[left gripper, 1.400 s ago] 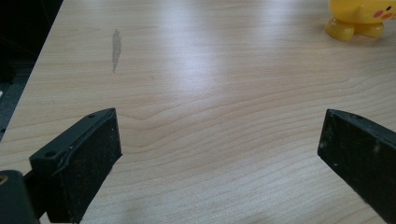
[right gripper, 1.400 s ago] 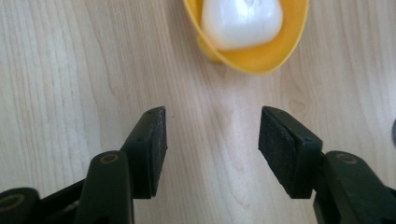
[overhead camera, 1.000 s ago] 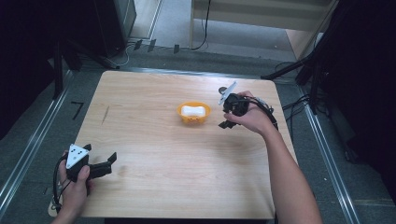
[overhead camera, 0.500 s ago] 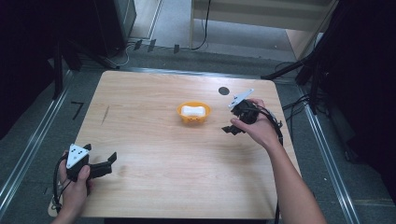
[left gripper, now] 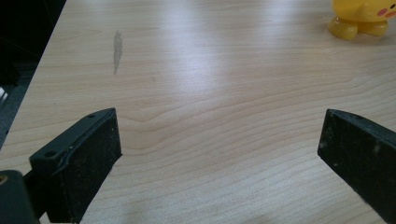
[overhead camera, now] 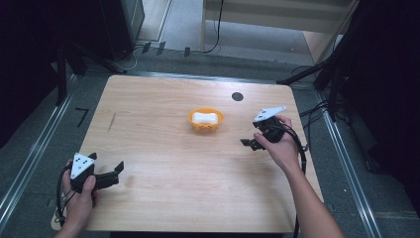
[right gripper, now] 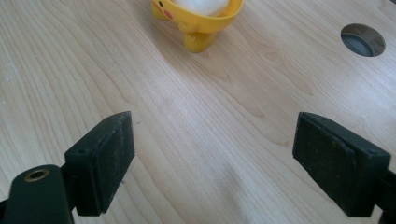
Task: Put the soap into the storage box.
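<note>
Rt gripper (overhead camera: 251, 144) is sitting to the right of the yellow bowl (overhead camera: 205, 120), jaws spread wide w/ nothing between them; they've just been opening, and I'm seeing bare wood between the pads in the right gripper view. Lt gripper (overhead camera: 112, 174) is parked at the near-left corner of the table (overhead camera: 163, 198), also released and empty, well apart from everything. The bowl is standing upright mid-table, a bit toward the far side, on small stubby feet (right gripper: 198, 42); looks like a cartoon-character dish w/ a pink cheek spot (left gripper: 379, 11). A white lump (overhead camera: 205, 118) is lying inside it, prob soap or a sponge, can't tell which. I'm reading this as the drop-off being done: the white piece is in the bowl and neither tong is touching it or the bowl. What's left, if anything, is prob just pulling the rt hand clear. Dark round hole (overhead camera: 237, 96) in the tabletop sits beyond the bowl, toward the far-right. No brands, labels or readable writing anywhere I'm looking; the grey plates on the grippers are blank.
</note>
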The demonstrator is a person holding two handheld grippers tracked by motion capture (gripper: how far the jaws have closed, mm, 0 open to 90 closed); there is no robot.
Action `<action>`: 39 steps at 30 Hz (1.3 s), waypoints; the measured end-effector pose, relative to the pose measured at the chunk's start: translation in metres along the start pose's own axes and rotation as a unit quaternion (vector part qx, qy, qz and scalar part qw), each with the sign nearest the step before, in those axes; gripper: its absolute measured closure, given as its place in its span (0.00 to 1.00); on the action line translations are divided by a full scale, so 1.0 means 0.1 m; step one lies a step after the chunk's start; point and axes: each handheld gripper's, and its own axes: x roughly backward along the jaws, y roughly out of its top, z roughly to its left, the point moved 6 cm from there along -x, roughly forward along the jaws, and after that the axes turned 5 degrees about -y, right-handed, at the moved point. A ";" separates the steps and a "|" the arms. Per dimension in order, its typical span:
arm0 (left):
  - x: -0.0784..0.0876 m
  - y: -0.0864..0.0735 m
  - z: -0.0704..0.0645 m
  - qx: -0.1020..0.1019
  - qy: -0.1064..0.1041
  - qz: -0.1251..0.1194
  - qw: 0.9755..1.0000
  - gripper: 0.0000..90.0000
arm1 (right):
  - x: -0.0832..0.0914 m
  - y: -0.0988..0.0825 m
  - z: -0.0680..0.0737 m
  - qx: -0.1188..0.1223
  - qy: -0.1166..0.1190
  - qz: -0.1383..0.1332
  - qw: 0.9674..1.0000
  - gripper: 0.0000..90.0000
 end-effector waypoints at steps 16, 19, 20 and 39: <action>0.00 0.00 0.00 0.000 0.001 -0.003 1.000 0.00 | 0.16 -0.27 0.03 -0.067 -0.023 -0.064 0.995 0.05; 0.00 0.00 0.00 0.000 0.001 -0.003 1.000 0.00 | 0.20 -0.32 0.05 -0.071 -0.037 -0.072 0.994 0.04; 0.00 0.00 0.00 0.000 0.000 -0.002 1.000 0.00 | 0.20 -0.32 0.05 -0.071 -0.037 -0.072 0.994 0.04; 0.00 0.00 -0.01 -0.003 0.002 -0.003 1.000 0.00 | 0.32 -0.74 0.20 -0.099 -0.081 -0.091 0.988 0.04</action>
